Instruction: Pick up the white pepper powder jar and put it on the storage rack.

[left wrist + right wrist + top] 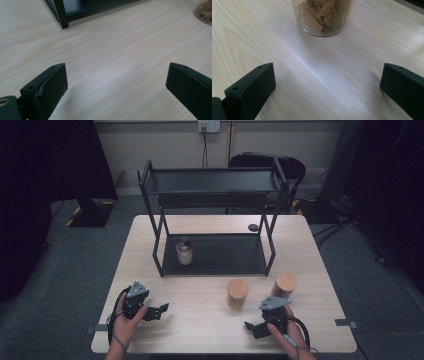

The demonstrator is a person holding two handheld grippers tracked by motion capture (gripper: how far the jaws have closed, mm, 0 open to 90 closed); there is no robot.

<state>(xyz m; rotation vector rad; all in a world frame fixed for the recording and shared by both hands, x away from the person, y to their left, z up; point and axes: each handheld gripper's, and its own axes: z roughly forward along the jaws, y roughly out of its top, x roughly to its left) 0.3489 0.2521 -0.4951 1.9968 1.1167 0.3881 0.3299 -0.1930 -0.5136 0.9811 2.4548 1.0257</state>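
Note:
Two clear jars with wooden lids stand on the wooden table (210, 320): one (237, 292) near the middle, the other (285, 284) to its right. A third jar (184, 251) stands on the lower shelf of the black rack (215, 255). My left gripper (157, 311) rests low at the front left, open, with bare table between its jaws (116, 72). My right gripper (252, 329) sits at the front right, open and empty (328, 72), facing a jar of pasta (324, 15) a short way ahead.
The rack's upper shelf (212, 182) is bare. A rack leg (62, 15) and the edge of a jar (203, 12) show ahead of the left gripper. A small dark object (253, 227) lies behind the rack. A chair (270, 165) stands beyond the table.

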